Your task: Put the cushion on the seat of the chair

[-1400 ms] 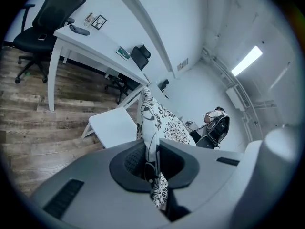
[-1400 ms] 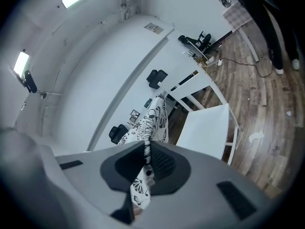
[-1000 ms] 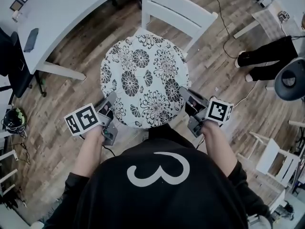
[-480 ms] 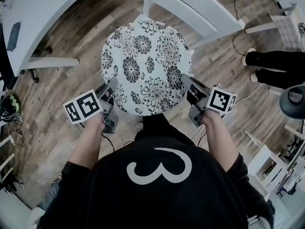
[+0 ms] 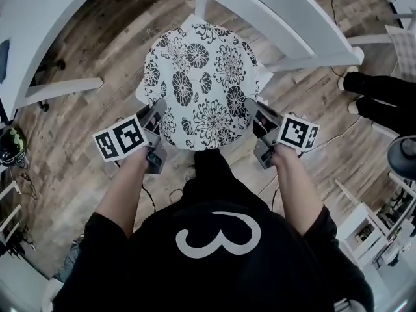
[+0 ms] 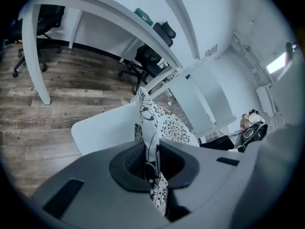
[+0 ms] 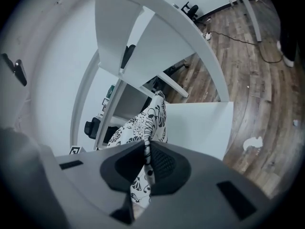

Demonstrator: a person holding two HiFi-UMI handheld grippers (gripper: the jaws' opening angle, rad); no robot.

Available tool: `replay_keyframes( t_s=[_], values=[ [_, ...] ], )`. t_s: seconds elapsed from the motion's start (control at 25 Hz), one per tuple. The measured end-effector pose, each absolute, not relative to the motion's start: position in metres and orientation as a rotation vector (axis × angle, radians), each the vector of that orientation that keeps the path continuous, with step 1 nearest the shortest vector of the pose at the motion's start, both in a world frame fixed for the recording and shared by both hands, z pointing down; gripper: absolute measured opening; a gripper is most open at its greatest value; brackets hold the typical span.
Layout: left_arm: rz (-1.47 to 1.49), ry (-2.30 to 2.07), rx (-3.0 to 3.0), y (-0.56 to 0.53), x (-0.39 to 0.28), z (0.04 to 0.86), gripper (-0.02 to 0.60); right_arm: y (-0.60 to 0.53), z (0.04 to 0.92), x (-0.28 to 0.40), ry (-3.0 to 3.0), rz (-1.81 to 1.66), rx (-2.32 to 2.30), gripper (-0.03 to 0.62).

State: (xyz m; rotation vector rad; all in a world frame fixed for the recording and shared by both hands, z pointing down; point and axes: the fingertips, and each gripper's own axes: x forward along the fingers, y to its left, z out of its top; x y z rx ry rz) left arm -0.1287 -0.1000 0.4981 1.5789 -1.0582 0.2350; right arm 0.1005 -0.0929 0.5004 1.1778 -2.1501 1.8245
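Observation:
A round white cushion (image 5: 198, 86) with black flowers hangs over the seat (image 5: 265, 80) of a white wooden chair, covering most of it. My left gripper (image 5: 158, 112) is shut on the cushion's near left edge (image 6: 147, 128). On the near right edge (image 7: 151, 123) my right gripper (image 5: 250, 111) is shut too. Both gripper views show the fabric pinched between the black pads. The chair's backrest (image 5: 279, 18) rises beyond the cushion, and white seat corners (image 6: 102, 128) (image 7: 200, 123) show beside the fabric.
A white desk (image 5: 45, 18) curves along the upper left, with its leg (image 5: 62, 86) on the wooden floor. A person's dark shoes and trousers (image 5: 380, 96) are at the right. Small white chairs (image 5: 364, 229) stand at lower right. A cable (image 5: 325, 135) lies on the floor.
Both grippers rose with the cushion and moved closer to the chair; the cushion now sits farther over the seat, nearer the backrest. The head view tilted forward.

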Motion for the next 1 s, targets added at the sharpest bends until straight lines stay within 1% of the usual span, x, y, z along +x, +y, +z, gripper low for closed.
replay_keyframes(
  t_s=[0.32,0.48,0.72,1.0],
  values=[
    [0.241,-1.068,1.581,-0.113,-0.131,0.531,0.029,-0.102,0.531,0.105,-2.117,1.727,1.193,0.026],
    [0.289,-1.064,1.616,-0.117,-0.133,0.55,0.029,-0.102,0.552,0.105,-2.066,1.716,1.194,0.026],
    [0.308,-1.087,1.615,-0.118,-0.148,0.576,0.029,-0.105,0.583,0.119,-2.038,1.603,1.235,0.028],
    [0.424,-1.199,1.551,-0.116,-0.174,0.612,0.031,-0.103,0.614,0.135,-1.987,1.453,1.235,0.034]
  ],
)
